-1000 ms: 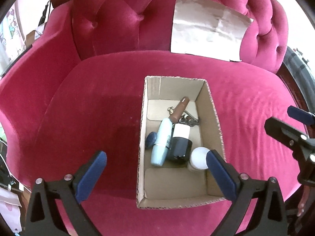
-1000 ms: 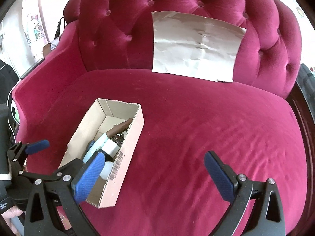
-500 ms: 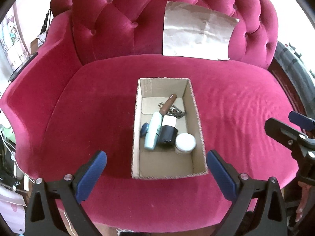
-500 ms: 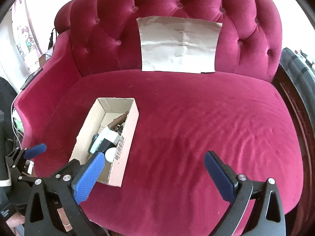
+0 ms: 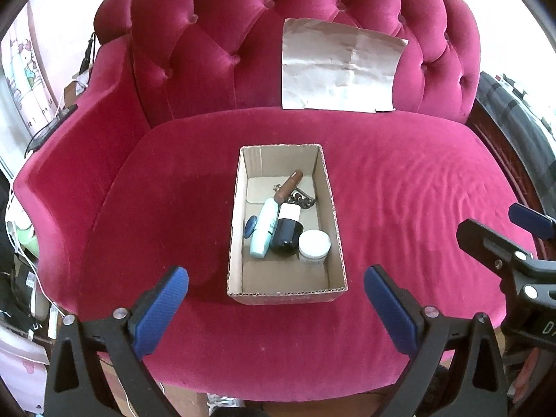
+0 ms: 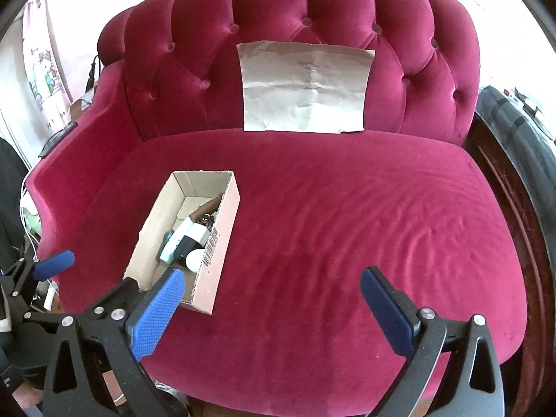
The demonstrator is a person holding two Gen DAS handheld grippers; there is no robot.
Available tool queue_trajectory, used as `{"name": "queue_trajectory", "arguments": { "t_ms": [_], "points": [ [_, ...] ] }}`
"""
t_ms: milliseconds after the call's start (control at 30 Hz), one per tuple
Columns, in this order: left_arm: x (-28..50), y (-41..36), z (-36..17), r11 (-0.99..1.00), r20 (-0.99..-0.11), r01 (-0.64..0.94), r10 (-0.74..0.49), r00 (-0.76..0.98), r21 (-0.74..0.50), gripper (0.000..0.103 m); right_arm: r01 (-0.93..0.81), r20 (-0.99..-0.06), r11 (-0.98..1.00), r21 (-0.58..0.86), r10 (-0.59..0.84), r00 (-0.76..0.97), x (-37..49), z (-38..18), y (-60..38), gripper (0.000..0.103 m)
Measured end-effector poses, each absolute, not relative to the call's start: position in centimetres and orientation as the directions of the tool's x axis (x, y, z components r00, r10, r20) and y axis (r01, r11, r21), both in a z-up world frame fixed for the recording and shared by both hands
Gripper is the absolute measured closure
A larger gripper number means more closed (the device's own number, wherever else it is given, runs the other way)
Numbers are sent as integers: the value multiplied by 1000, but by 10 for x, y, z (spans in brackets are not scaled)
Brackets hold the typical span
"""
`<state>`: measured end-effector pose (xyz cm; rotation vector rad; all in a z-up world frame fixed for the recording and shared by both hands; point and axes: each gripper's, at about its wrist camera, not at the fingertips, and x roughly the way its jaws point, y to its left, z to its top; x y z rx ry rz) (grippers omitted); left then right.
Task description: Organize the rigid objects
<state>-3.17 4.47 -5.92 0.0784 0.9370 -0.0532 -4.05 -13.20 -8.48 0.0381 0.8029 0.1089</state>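
Note:
An open cardboard box (image 5: 236, 215) (image 6: 222, 236) sits on the red velvet seat. Inside lie a pale blue tube (image 5: 264, 232), a black and white bottle (image 5: 286, 229), a white round jar (image 5: 314, 245), a brown stick (image 5: 290, 187), a small blue disc (image 5: 250, 227) and some metal keys (image 5: 305, 199). My left gripper (image 5: 274, 307) hovers open in front of the box, holding nothing. My right gripper (image 6: 269, 307) is open and empty over the seat, to the right of the box; its left finger overlaps the box's near corner in the right wrist view.
A creased sheet of paper (image 5: 340, 69) (image 6: 305, 87) leans on the tufted backrest. The sofa's left armrest (image 5: 69, 160) rises beside the seat. A dark wooden frame (image 5: 504, 160) borders the right. Clutter and cables (image 5: 21, 243) lie off the left side.
Both grippers have pulled back and up from the sofa, so the box looks smaller and farther. The box's contents have not moved.

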Motion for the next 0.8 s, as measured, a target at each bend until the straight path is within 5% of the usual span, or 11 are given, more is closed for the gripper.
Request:
{"name": "queue_trajectory", "arguments": {
  "t_ms": [800],
  "points": [
    [-35, 33, -60, 993, -806, 93, -2, 593, 66, 0, -75, -707, 995, 70, 102, 700, -47, -80, -137, 0]
  ]
}}
